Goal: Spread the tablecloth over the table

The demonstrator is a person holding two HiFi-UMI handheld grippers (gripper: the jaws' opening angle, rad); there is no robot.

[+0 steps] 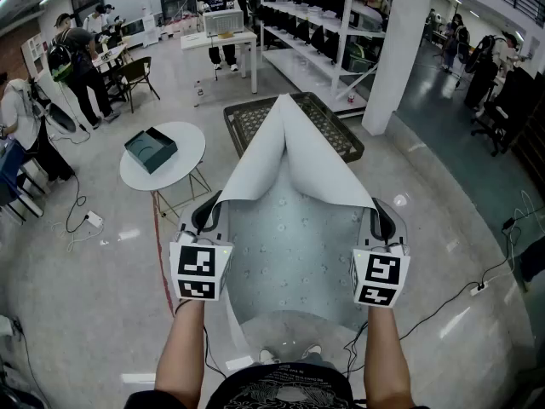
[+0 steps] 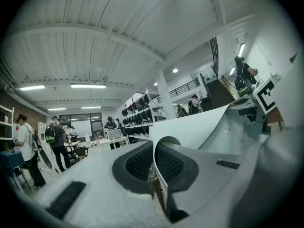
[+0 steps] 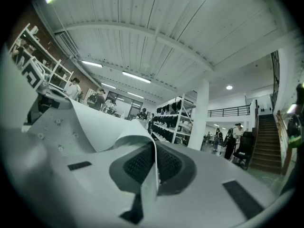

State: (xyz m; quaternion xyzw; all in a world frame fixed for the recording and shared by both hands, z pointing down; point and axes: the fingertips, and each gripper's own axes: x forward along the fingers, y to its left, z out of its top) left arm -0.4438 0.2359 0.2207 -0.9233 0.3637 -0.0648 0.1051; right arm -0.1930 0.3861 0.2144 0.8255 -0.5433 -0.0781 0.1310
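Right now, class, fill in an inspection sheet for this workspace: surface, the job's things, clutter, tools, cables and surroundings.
Surface: dark mesh-topped table, largely uncovered.
Job's things: pale tablecloth, lifted and not yet spread; its far end reaches over the table.
Clutter: round side table at the left with an open dark box on it.
Tools: left tool and right tool each shut on a near corner of the tablecloth.
Cables: plug strip with its lead on the floor at the left; floor cable at the right.
Surroundings: shelving, white pillar, people at far desks.
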